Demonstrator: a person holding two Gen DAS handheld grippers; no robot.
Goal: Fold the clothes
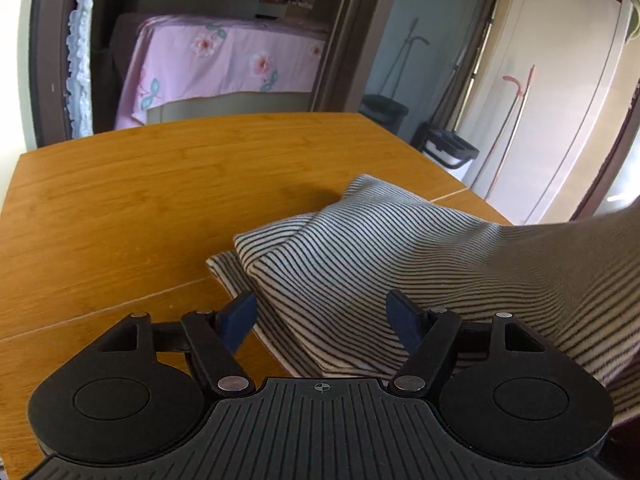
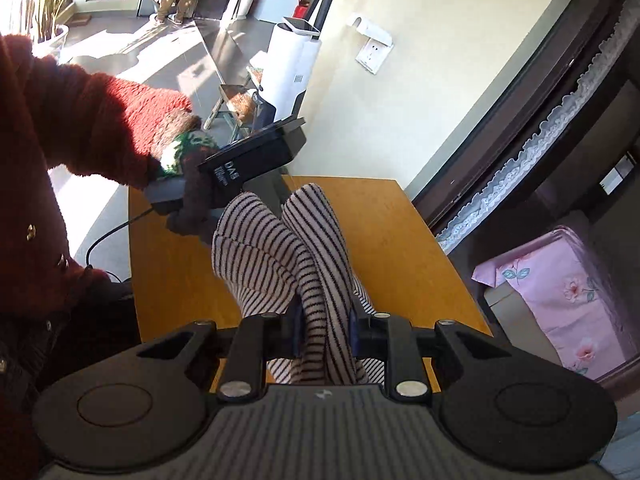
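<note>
Right hand-held gripper [image 2: 324, 332] clamps striped garment [image 2: 304, 256], lifting it off surface [image 2: 400, 240] for a fold; left hand-held gripper [image 1: 320, 320] open over its near-edge fold, not yet pinching.

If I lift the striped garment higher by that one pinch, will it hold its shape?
Probably not. The striped garment already sags in soft folds from the right gripper, so it looks floppy. Its fuzzy knit likely grips the pads well. The part lying on the wooden table may drag and unfold.
</note>
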